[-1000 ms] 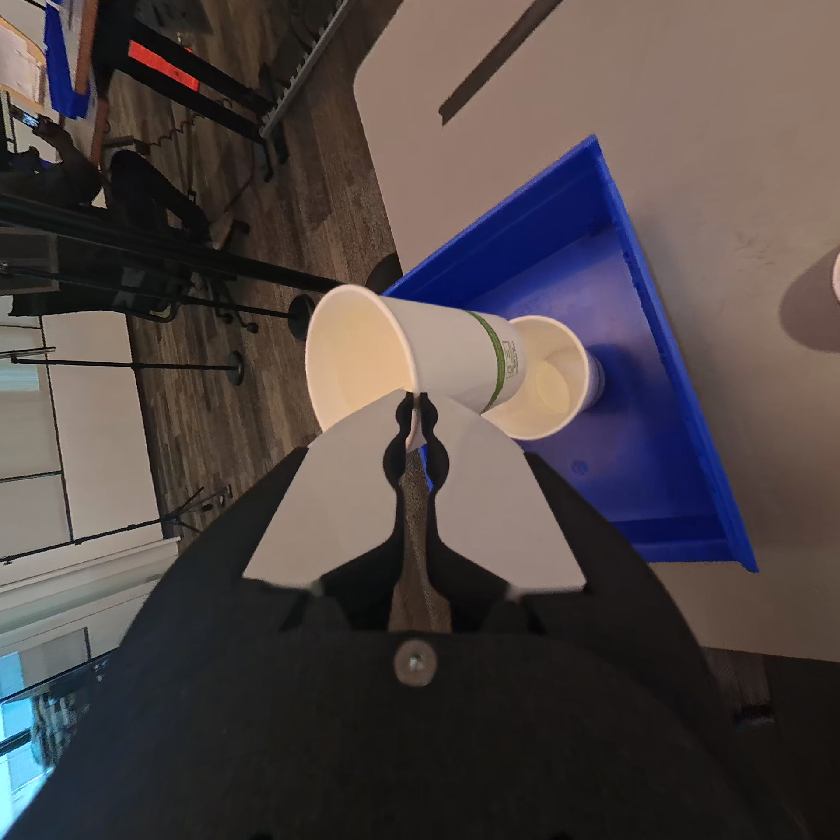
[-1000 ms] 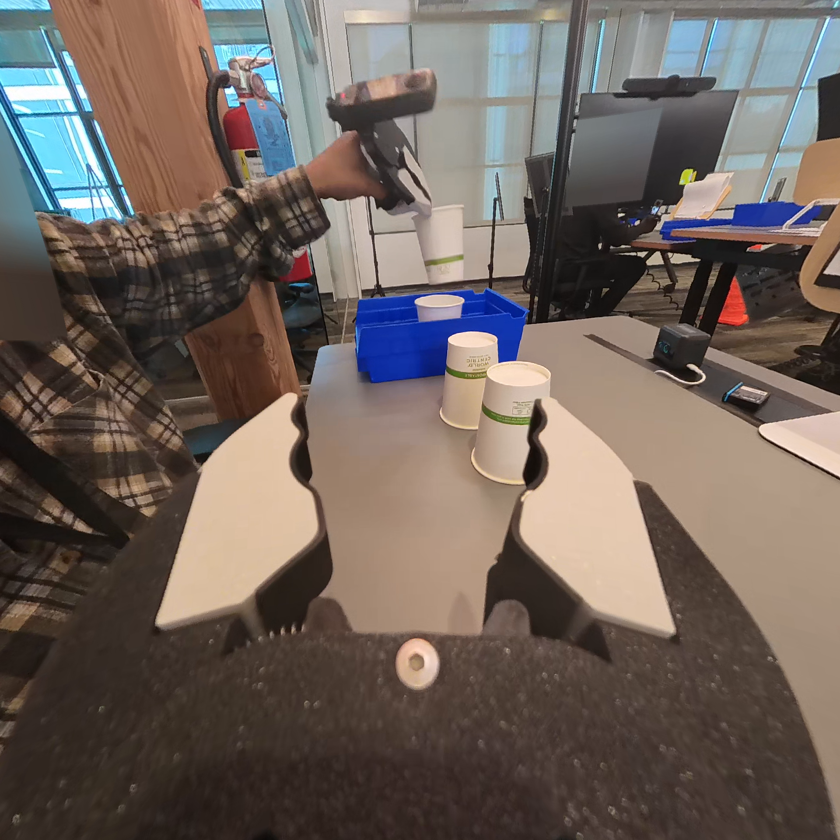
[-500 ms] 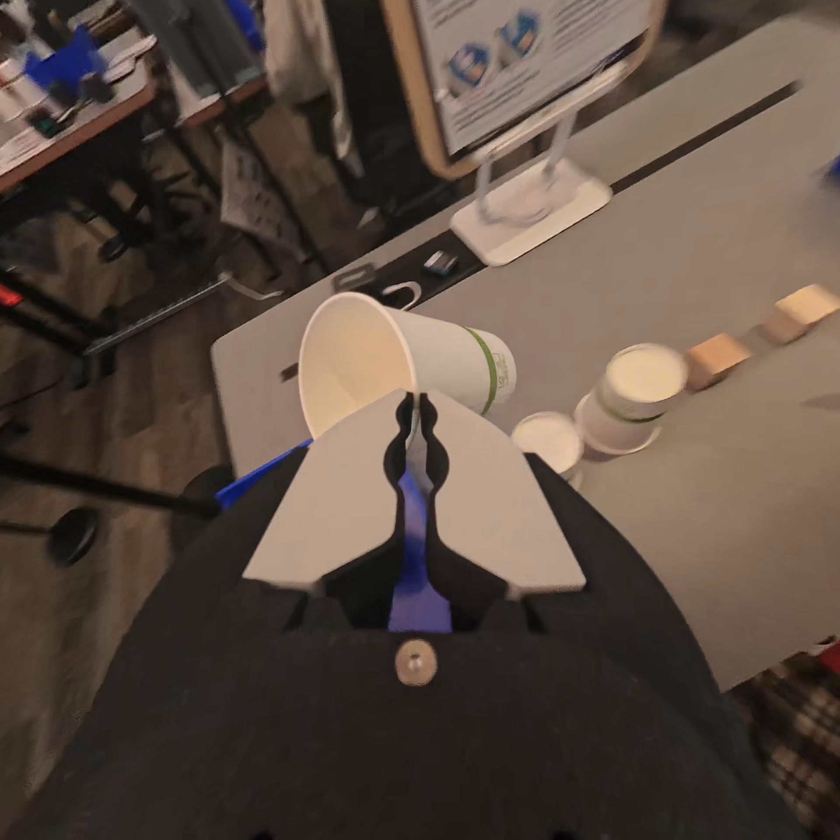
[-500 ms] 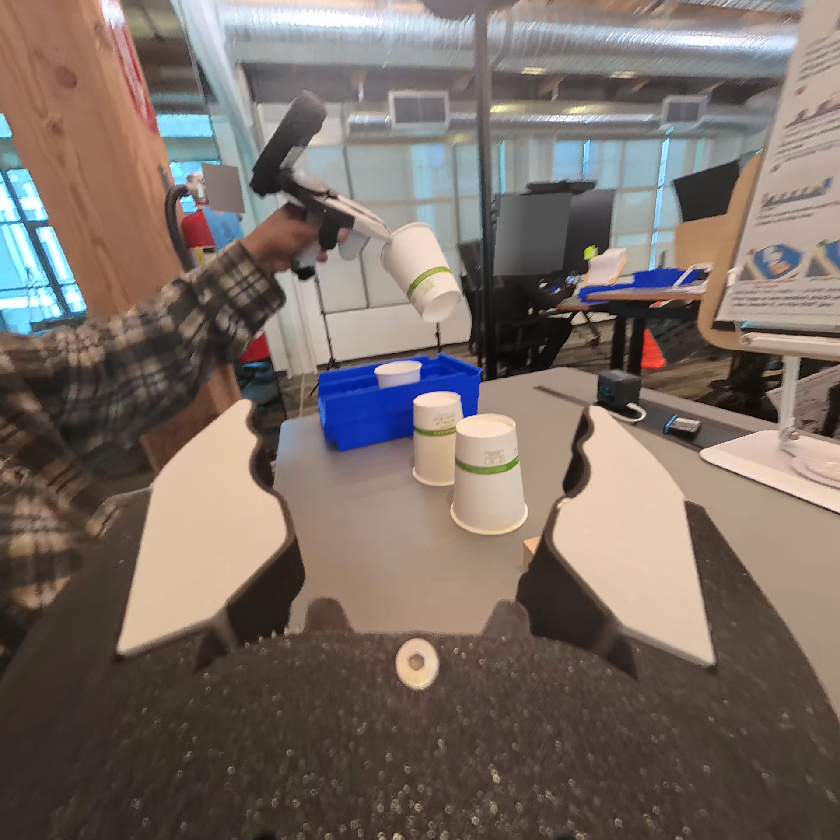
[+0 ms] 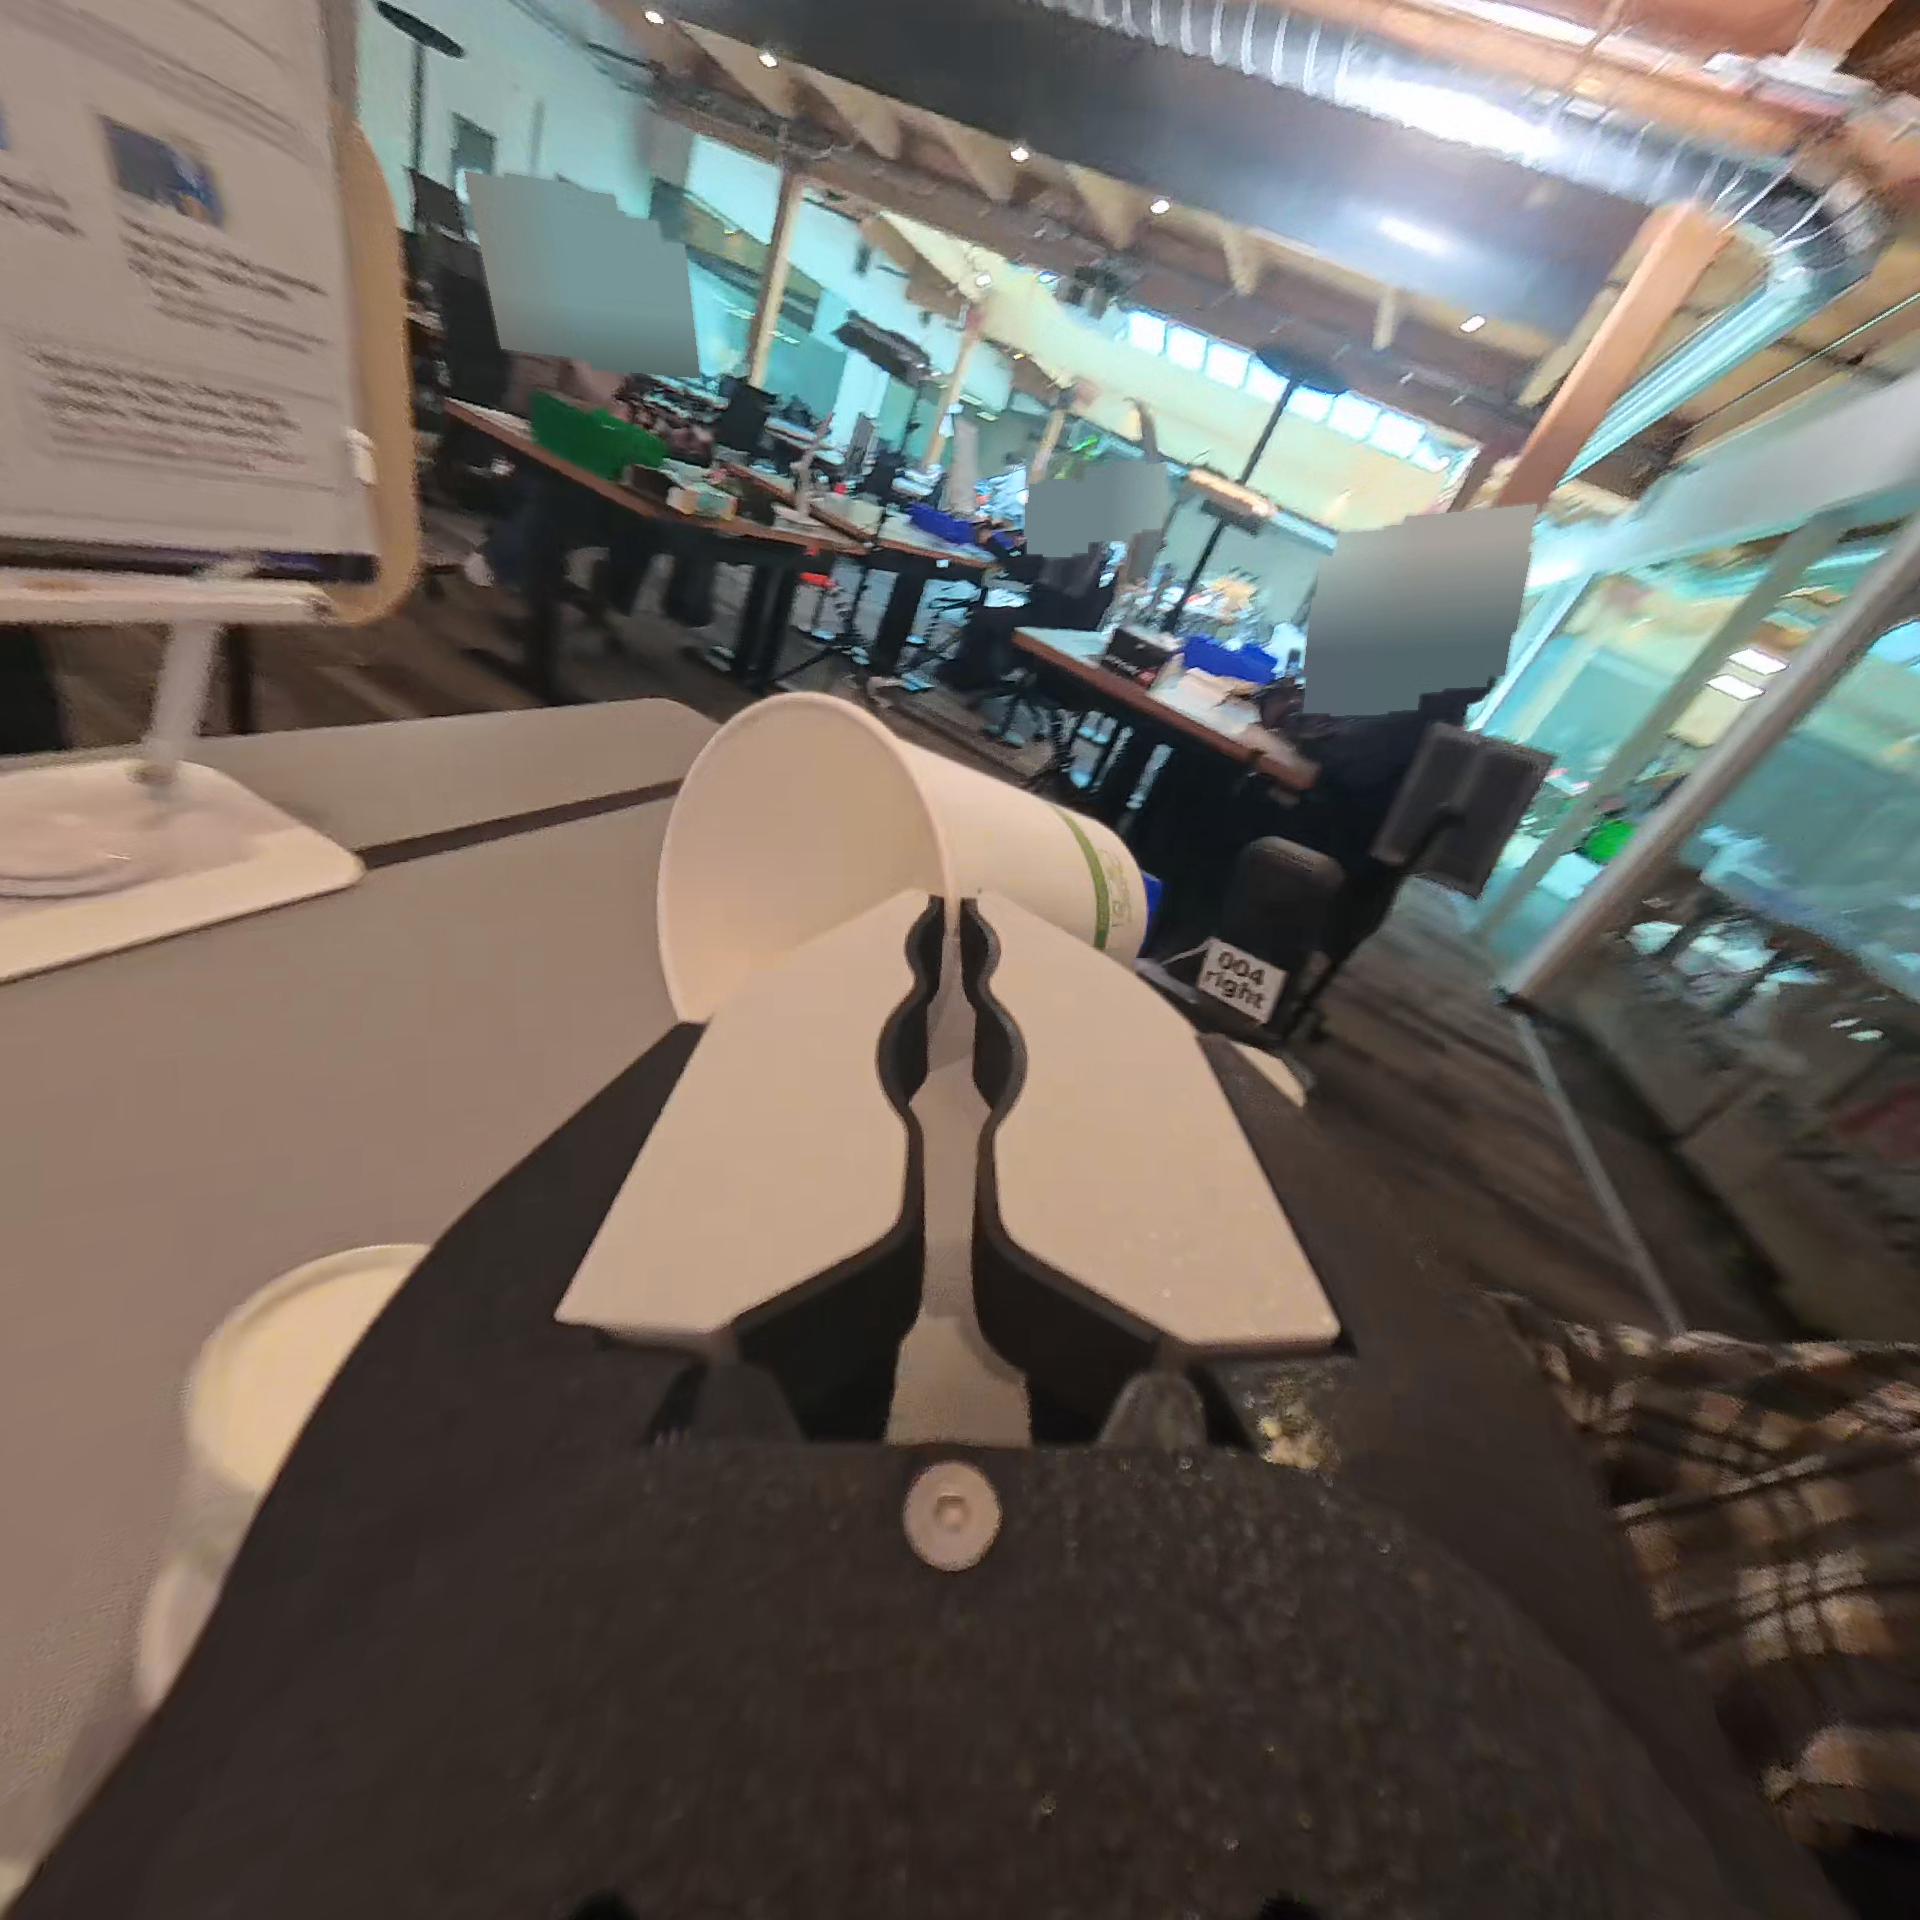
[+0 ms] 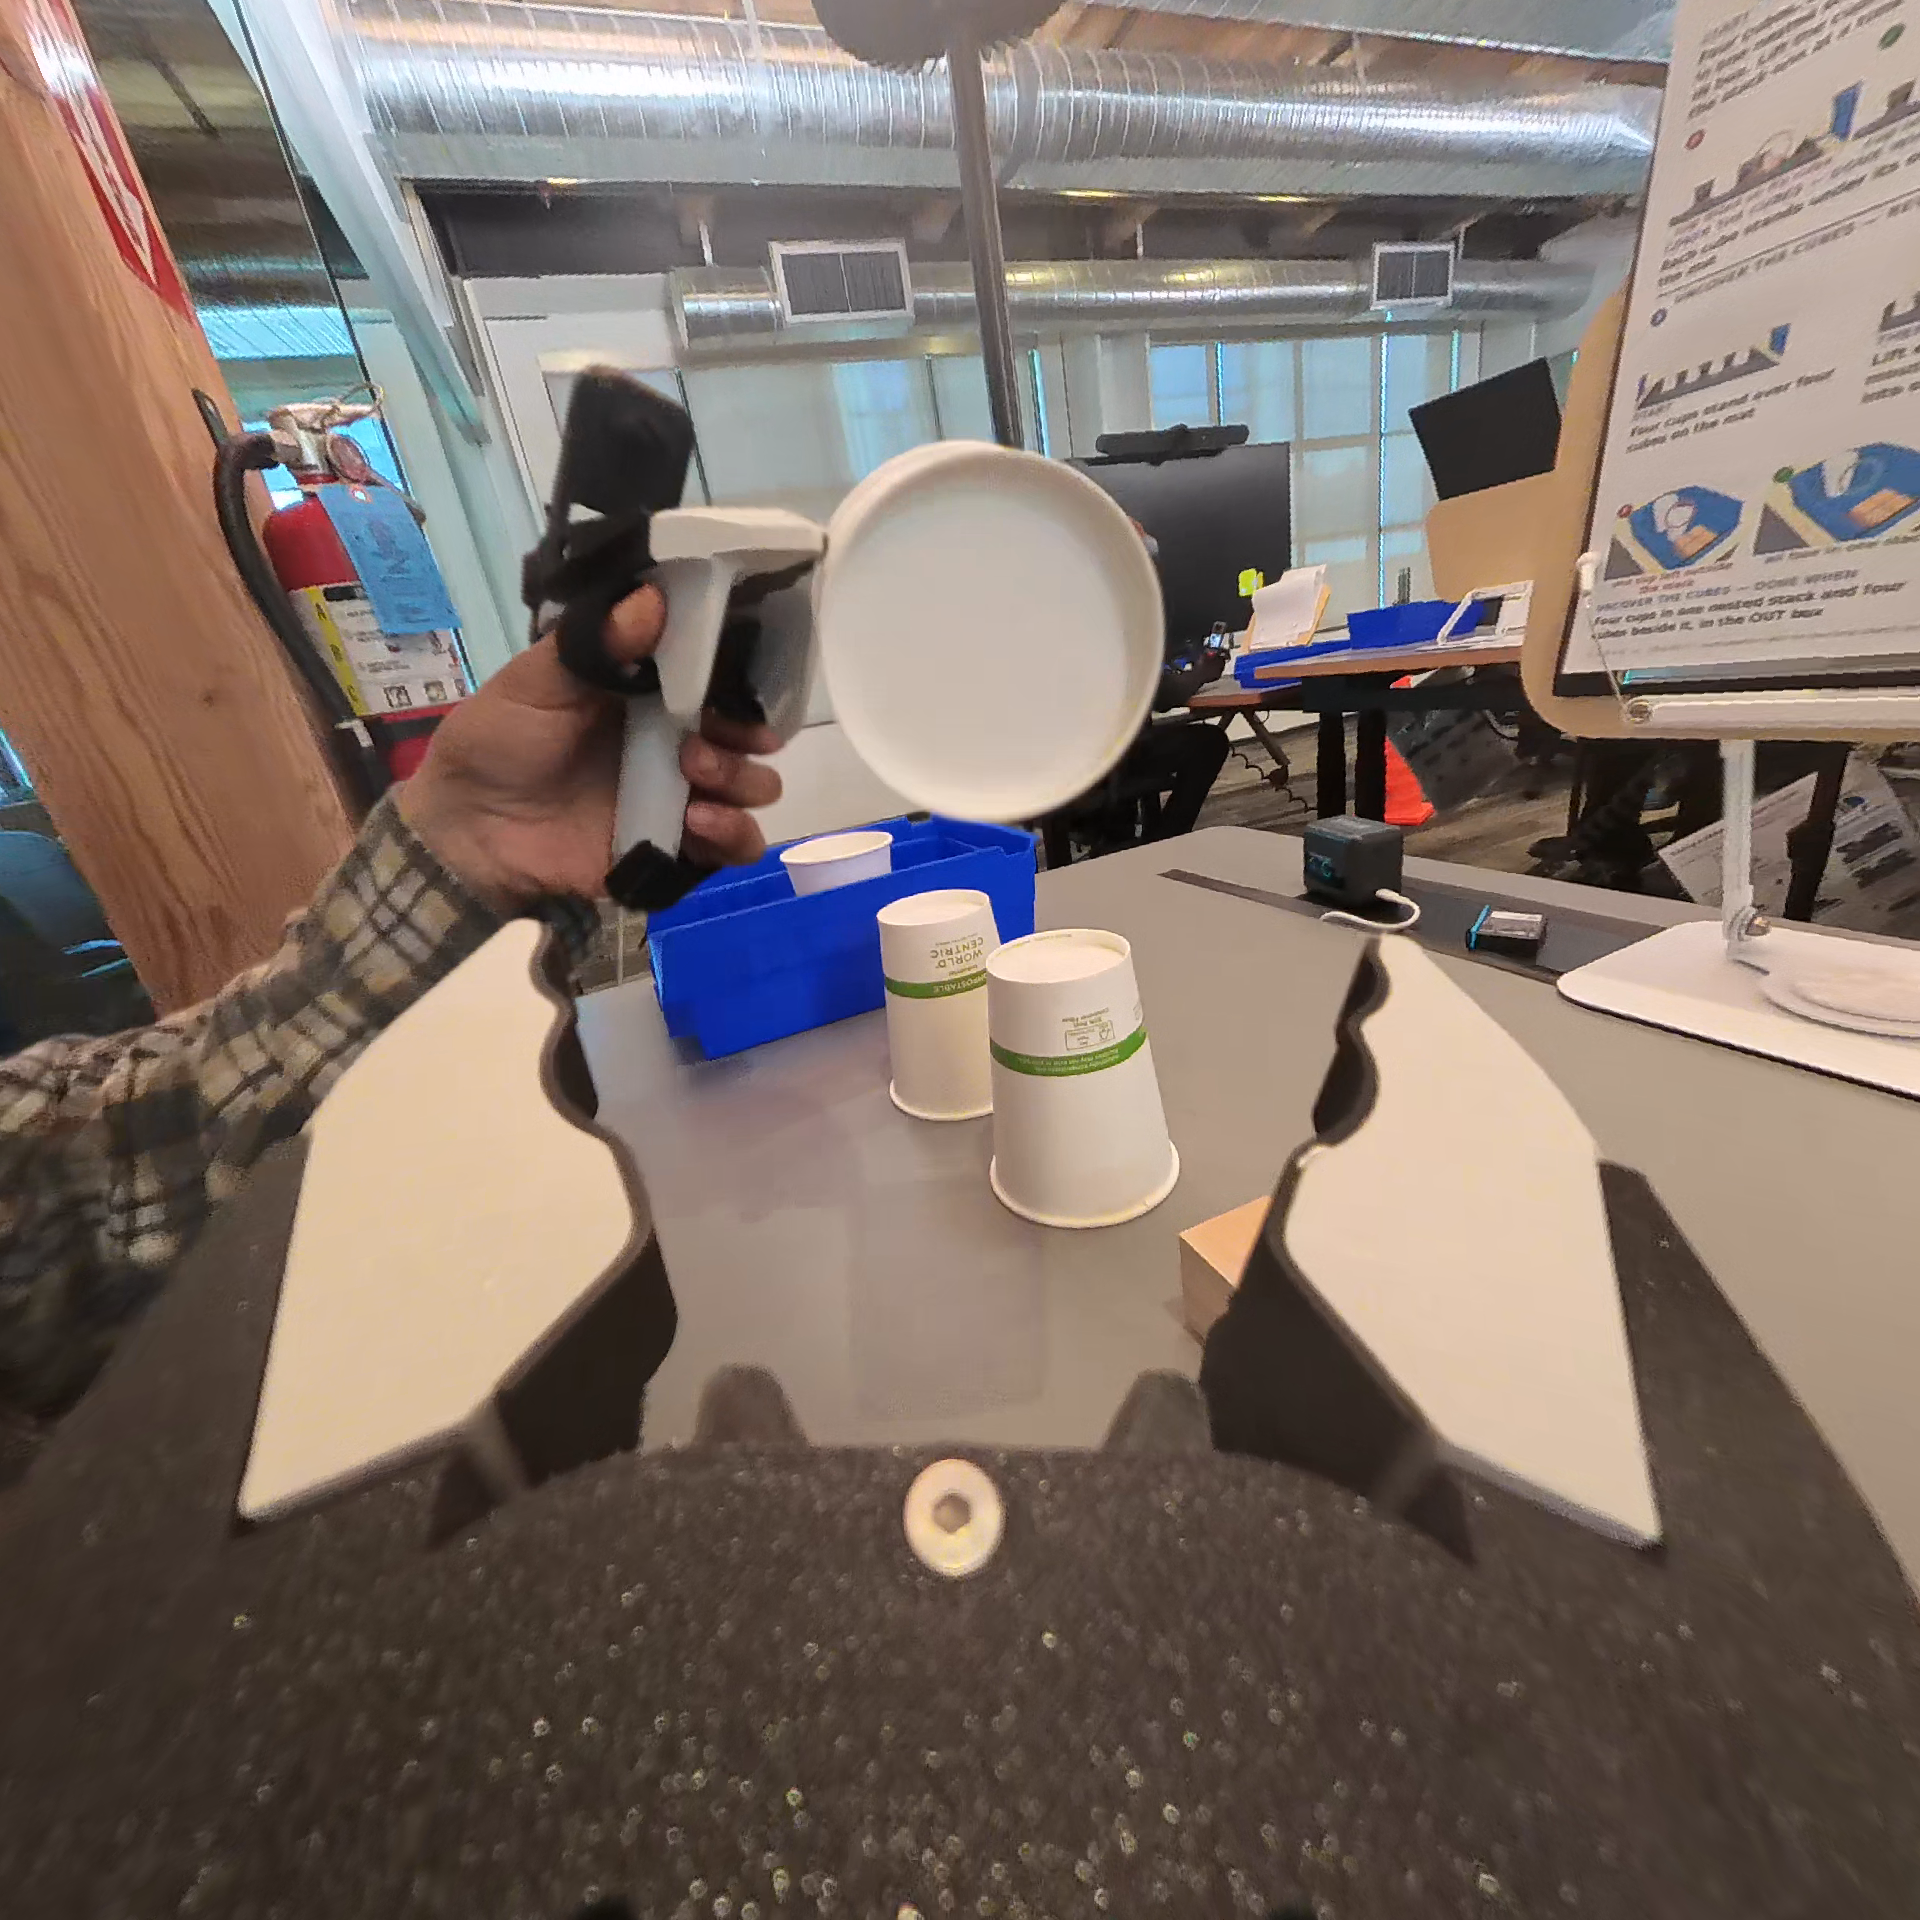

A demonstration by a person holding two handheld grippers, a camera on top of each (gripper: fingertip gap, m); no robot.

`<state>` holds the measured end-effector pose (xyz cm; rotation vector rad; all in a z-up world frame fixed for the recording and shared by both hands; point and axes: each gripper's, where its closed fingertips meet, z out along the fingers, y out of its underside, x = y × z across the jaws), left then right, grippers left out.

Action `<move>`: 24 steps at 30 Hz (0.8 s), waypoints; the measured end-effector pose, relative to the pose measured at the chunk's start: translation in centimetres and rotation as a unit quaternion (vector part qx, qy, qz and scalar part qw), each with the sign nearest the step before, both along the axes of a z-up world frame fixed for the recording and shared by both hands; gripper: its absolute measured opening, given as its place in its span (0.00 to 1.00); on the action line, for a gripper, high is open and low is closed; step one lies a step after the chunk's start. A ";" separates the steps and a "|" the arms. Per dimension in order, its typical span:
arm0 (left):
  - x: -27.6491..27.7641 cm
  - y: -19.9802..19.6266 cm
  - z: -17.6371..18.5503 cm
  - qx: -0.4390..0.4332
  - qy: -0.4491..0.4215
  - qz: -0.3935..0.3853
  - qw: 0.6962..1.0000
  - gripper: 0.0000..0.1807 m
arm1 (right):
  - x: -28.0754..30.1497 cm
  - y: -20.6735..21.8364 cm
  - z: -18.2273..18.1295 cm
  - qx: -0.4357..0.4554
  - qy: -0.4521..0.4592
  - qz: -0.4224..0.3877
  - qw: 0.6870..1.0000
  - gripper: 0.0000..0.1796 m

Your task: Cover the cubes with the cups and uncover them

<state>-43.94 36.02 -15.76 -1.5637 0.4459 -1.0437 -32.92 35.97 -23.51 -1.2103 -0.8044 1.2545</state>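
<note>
Cup (image 5: 894, 862) sits pinched by its rim wall in the closed left claw (image 5: 951, 920), likely so it can be tipped mouth-down over the wooden cube (image 6: 1221, 1273). Its long axis lies near level, base pointing ahead-right of that claw. The right claw (image 6: 961, 1049) hangs open and empty, with the cube just inside its right finger.

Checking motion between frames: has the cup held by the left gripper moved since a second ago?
Yes. In the right wrist view the held cup now hangs nearer the camera, base-on, no longer above the blue bin, clamped by the left gripper.
</note>
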 end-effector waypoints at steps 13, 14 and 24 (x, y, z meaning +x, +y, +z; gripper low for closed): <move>6.1 -1.5 -6.5 -0.078 -0.110 -0.109 0.985 0.01 | -0.8 -0.5 -1.4 0.006 -0.050 0.065 0.997 0.52; 6.2 -1.6 -6.6 -0.077 -0.114 -0.115 0.984 0.01 | -0.6 -0.5 -1.5 0.009 -0.068 0.070 0.995 0.52; 5.8 -1.7 -10.1 -0.047 0.108 -0.078 0.990 0.29 | 1.5 0.1 -2.3 0.084 -0.330 0.116 0.933 0.51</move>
